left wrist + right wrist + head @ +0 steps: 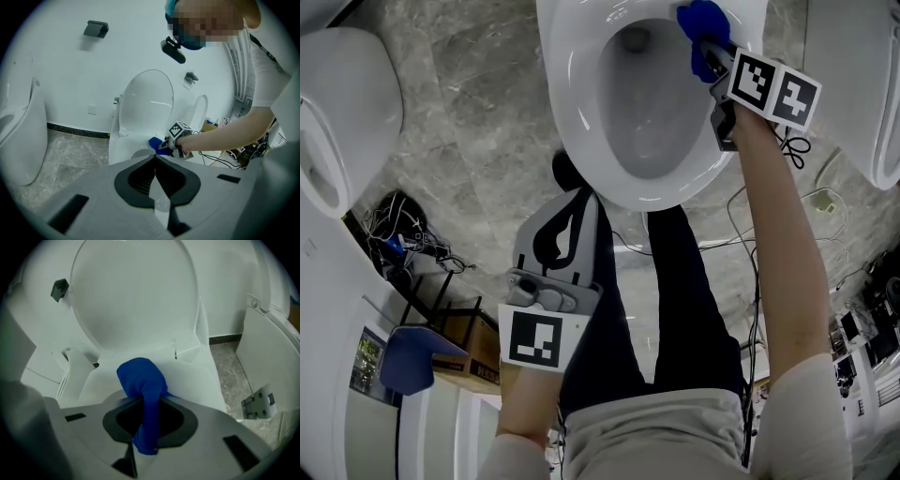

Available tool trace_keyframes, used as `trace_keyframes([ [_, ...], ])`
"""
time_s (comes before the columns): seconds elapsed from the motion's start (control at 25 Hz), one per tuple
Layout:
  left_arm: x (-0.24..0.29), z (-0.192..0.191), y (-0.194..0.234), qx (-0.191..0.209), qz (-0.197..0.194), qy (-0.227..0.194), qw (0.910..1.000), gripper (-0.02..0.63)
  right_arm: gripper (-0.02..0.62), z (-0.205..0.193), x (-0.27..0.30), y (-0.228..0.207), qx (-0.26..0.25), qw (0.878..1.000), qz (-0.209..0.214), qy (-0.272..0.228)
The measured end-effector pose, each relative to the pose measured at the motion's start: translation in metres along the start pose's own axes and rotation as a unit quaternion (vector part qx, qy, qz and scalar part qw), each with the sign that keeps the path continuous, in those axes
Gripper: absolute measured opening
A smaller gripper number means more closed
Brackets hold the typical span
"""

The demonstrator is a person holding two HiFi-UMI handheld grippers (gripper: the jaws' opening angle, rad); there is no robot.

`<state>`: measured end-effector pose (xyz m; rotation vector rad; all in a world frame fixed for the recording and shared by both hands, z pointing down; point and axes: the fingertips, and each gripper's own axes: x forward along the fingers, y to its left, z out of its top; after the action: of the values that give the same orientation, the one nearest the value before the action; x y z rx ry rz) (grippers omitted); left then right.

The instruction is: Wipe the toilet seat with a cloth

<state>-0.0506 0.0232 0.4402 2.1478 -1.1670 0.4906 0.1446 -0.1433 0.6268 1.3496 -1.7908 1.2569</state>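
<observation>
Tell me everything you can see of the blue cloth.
The blue cloth is soft, plain fabric, bunched rather than spread. The right gripper has its jaws shut on its middle: a rounded wad bulges ahead of them, a loose tail hangs behind. The wad lies at the back of the white toilet seat, near the raised lid.

Toilet seat (572, 112) is sitting top centre in the head view, with the cloth (701, 28) lying on its upper right rim, pinched in the right gripper (710, 58) coming in from the right. Left gripper (565, 178) is hanging just below the seat's lower left edge. A second toilet (342, 122) is standing at the left edge and a third toilet (862, 84) at the right edge.
</observation>
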Motion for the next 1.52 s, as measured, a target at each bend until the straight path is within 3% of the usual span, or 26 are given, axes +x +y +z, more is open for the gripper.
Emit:
trace_keyframes([
  [1.52,-0.017,-0.007,0.021,-0.012,0.011,-0.007,0.9998,0.008,0.064,0.004,0.017,0.034,-0.003,1.000,0.025,-0.015],
])
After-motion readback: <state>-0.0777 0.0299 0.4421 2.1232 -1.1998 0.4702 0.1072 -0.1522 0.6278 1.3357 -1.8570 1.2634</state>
